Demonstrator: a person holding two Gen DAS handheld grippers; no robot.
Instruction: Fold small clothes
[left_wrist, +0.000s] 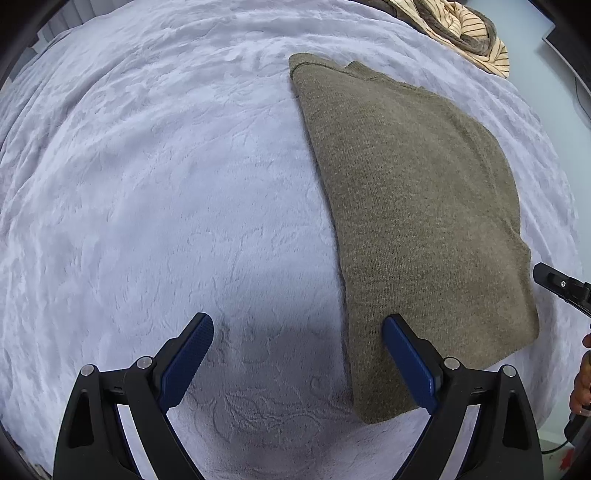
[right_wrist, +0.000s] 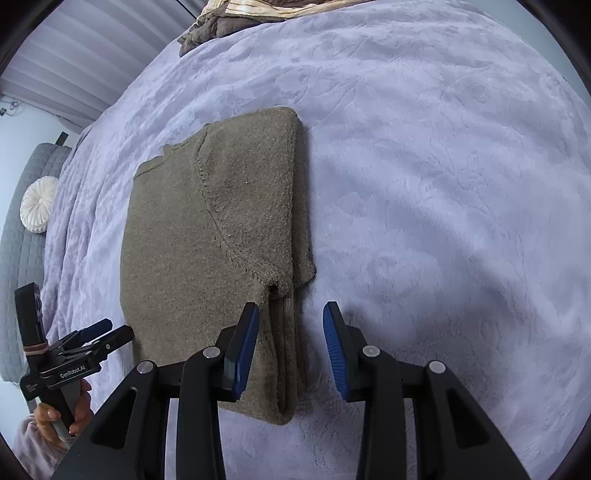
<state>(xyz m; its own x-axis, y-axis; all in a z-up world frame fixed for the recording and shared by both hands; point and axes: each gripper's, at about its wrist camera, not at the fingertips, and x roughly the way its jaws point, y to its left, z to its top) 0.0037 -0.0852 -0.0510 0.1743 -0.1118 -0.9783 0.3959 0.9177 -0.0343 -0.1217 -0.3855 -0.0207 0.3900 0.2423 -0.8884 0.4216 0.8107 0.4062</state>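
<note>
Both claws spread, empty: left claw (left_wrist: 297, 363), right claw (right_wrist: 291, 347) should pinch olive sweater's (left_wrist: 413, 206) lower-frame hem evenly before folding upward.

1. Sweater (left_wrist: 413, 206): olive-brown knit cloth, matt, coarse and slightly fuzzy.
2. Blanket (left_wrist: 155, 192): pale lilac plush cloth, soft nap with an embossed pattern, faint sheen.
3. Left gripper (left_wrist: 297, 356): matt black plastic arms, silver metal pins, blue ribbed rubbery pads (left_wrist: 188, 362).
4. Right gripper (right_wrist: 291, 347): same finish.
5. Striped garment (left_wrist: 469, 33): cream cloth with dark lines, matt.
</note>
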